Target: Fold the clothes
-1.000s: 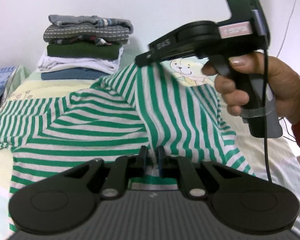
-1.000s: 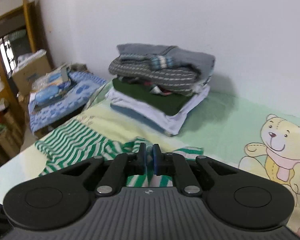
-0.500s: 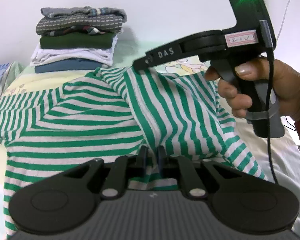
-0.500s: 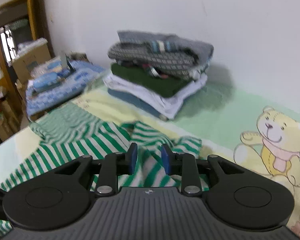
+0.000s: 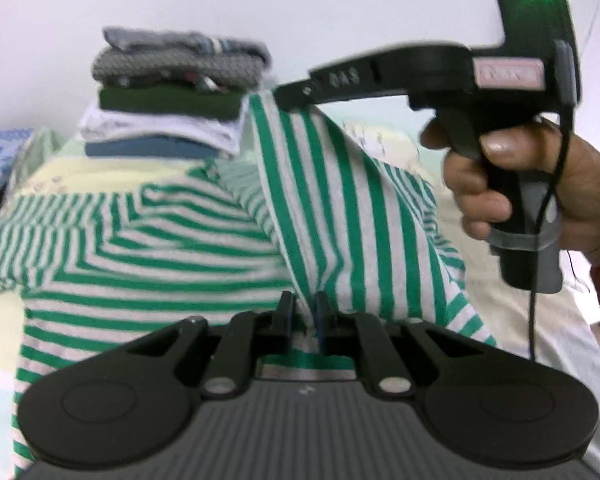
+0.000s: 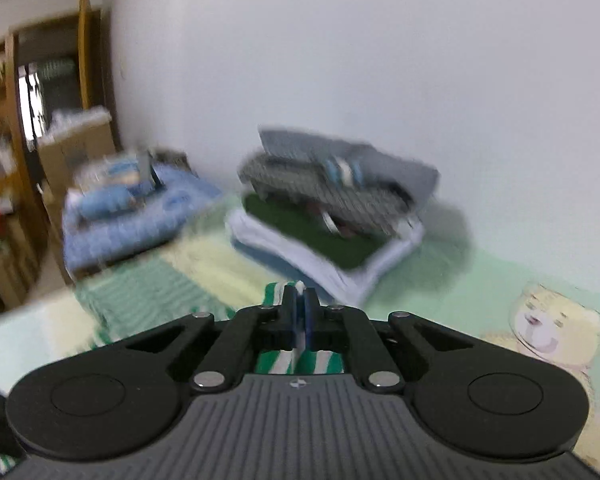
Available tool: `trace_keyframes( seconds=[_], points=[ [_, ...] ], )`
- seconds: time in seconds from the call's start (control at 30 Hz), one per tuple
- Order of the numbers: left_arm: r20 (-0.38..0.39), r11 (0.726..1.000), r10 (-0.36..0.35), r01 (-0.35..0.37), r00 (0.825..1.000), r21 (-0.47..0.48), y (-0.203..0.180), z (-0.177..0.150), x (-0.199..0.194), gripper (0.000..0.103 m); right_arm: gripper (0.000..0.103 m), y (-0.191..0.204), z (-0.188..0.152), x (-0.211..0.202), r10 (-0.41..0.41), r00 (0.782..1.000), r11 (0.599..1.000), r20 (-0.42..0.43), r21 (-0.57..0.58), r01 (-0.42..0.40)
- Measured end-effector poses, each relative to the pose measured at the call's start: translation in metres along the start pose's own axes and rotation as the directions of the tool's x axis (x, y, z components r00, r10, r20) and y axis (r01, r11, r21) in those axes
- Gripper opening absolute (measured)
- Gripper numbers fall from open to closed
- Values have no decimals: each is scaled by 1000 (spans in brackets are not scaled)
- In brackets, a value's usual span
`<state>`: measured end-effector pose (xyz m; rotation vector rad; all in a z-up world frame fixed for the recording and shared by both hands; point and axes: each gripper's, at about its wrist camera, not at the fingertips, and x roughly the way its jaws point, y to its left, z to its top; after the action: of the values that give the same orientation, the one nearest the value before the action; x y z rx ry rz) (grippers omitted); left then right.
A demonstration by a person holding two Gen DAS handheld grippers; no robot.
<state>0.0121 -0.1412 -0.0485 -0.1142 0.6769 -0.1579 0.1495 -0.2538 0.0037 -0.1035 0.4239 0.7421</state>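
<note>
A green-and-white striped shirt (image 5: 160, 240) lies spread on the bed, and its right part is pulled up into a tall fold. My left gripper (image 5: 302, 308) is shut on the shirt's near edge at the foot of that fold. A person's hand (image 5: 540, 200) holds my right gripper (image 5: 296, 96), which pinches the top of the fold in the air. In the right wrist view my right gripper (image 6: 300, 312) is shut on a strip of striped cloth (image 6: 320, 360). More of the shirt (image 6: 148, 292) lies blurred at the lower left.
A stack of folded clothes (image 5: 172, 92) (image 6: 332, 216) stands at the far side of the bed by the white wall. The sheet (image 6: 440, 292) bears a teddy bear print (image 6: 548, 320). Blue bedding (image 6: 132, 208) and wooden shelves (image 6: 16, 160) lie to the left.
My right gripper opened half a second ago, then shut on the shirt again and lifted its edge higher. My left gripper has kept its hold on the near edge.
</note>
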Motion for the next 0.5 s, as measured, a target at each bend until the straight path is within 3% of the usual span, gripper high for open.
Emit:
trace_keyframes(
  seconds=[0.13, 0.27, 0.37, 0.5],
  points=[
    [-16, 1000, 22, -21, 1000, 20, 0, 2, 3, 9, 3, 21, -2, 36, 11, 998, 997, -65, -82, -16],
    [-84, 999, 31, -28, 996, 46, -1, -4, 16, 9, 4, 24, -35, 69, -76, 978, 990, -196, -135, 50],
    [-97, 998, 31, -25, 995, 61, 5, -4, 18, 10, 13, 7, -45, 58, -116, 974, 992, -196, -79, 102],
    [-106, 997, 33, -25, 994, 69, 16, -3, 19, 15, 19, -40, -39, -3, -126, 988, 975, -94, 173, 141]
  ],
)
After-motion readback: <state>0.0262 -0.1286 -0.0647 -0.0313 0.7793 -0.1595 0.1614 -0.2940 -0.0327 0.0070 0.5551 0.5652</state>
